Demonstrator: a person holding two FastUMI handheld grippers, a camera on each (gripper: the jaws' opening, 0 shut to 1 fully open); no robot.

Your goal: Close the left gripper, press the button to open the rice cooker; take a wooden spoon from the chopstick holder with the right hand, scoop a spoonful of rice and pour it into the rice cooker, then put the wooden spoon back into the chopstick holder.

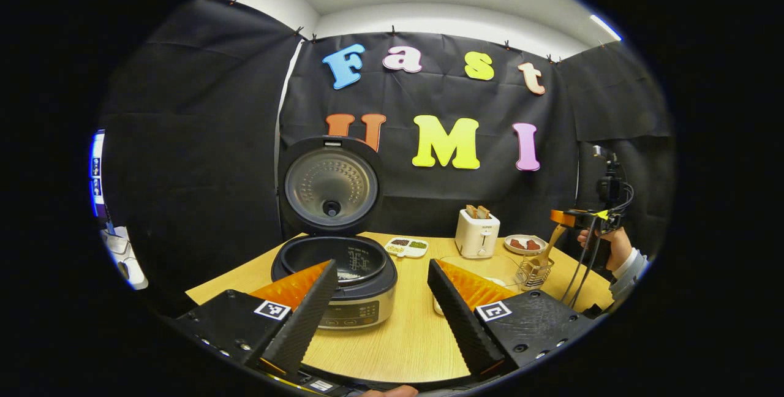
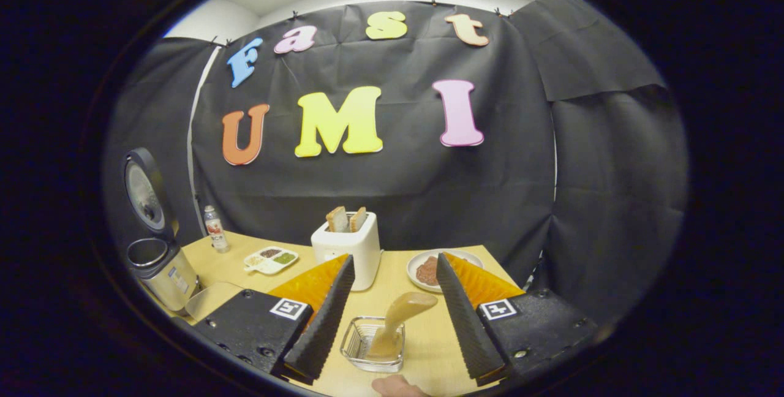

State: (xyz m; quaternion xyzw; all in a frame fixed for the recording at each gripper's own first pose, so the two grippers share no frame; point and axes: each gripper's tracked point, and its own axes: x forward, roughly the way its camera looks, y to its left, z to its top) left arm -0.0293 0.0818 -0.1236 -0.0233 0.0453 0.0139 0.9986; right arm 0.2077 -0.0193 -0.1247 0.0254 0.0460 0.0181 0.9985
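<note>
Both grippers are held wide apart: left gripper (image 1: 381,317) before one black-lidded rice cooker (image 1: 335,274), lid raised; right gripper (image 2: 392,323) above one wooden spoon (image 2: 398,320) standing tilted in one wire chopstick holder (image 2: 361,348).

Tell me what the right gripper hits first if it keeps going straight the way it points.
Probably the wooden spoon, standing in the chopstick holder between the right gripper's open jaws. Depth is unclear; the handle tip may sit slightly below that line.
</note>
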